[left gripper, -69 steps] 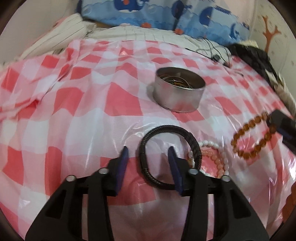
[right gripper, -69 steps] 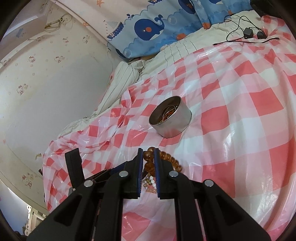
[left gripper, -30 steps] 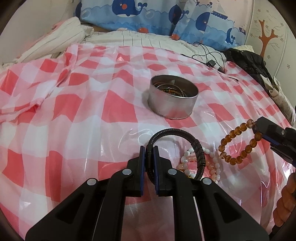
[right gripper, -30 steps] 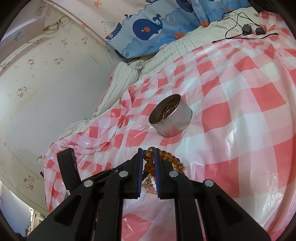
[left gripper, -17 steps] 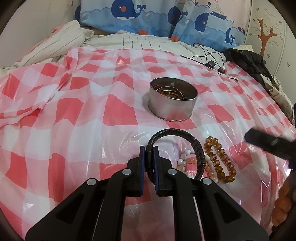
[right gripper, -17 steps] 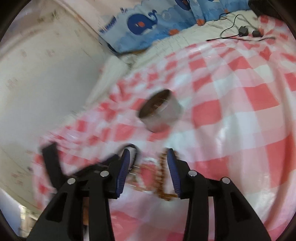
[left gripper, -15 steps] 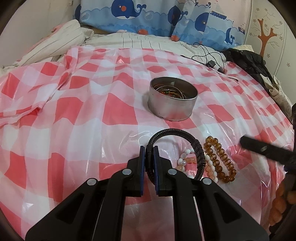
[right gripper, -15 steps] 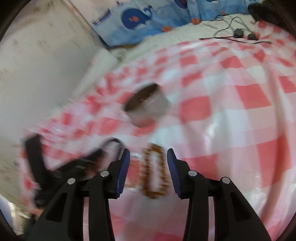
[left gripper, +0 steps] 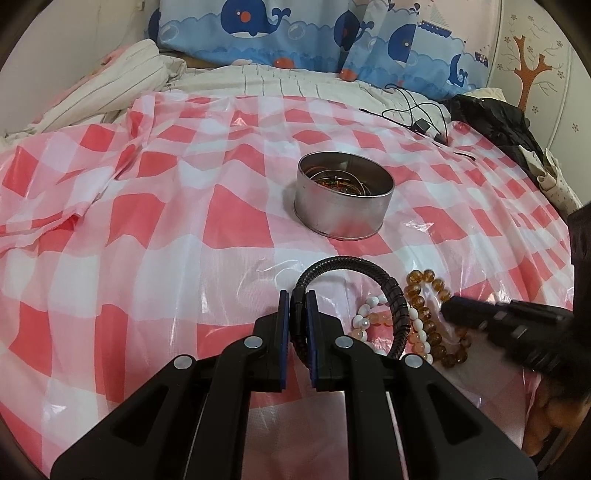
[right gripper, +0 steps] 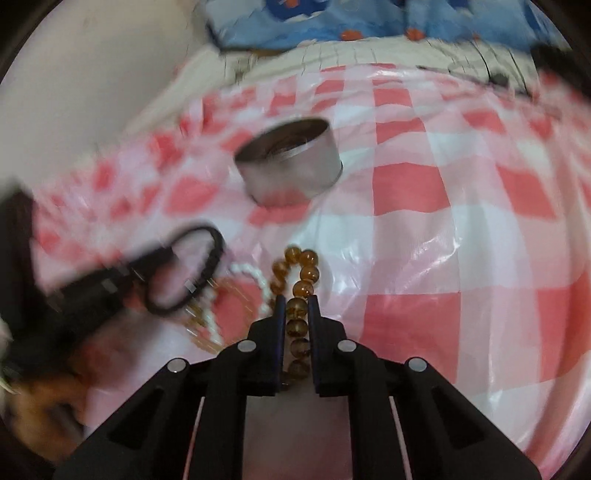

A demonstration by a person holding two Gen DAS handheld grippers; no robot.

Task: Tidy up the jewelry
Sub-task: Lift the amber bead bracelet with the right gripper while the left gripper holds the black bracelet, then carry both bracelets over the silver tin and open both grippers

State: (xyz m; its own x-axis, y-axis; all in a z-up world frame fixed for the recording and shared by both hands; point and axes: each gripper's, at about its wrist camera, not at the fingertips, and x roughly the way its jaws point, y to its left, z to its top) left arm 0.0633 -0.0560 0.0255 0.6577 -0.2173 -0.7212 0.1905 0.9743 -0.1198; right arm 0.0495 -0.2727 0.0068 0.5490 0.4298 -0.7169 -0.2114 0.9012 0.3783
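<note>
My left gripper point(left gripper: 296, 301) is shut on the black braided bracelet point(left gripper: 384, 286), which stands up off the red-checked cloth point(left gripper: 147, 258). My right gripper point(right gripper: 296, 306) is shut on the amber bead bracelet point(right gripper: 303, 273), low over the cloth; the same beads point(left gripper: 424, 306) show in the left wrist view beside the right gripper's body. A white and pink bead bracelet point(left gripper: 373, 325) lies under the black one. The round metal tin point(left gripper: 343, 199) with bangles inside stands beyond; it also shows in the right wrist view point(right gripper: 291, 166).
Black cables and a charger point(left gripper: 417, 118) lie at the far right. A black garment point(left gripper: 491, 122) is at the right edge. Whale-print pillows point(left gripper: 295, 33) and striped bedding point(left gripper: 110, 88) lie behind the cloth.
My right gripper opened, dropped the amber beads beside the other bracelets, swung round and has closed on them again. My left gripper stayed shut on the black bracelet.
</note>
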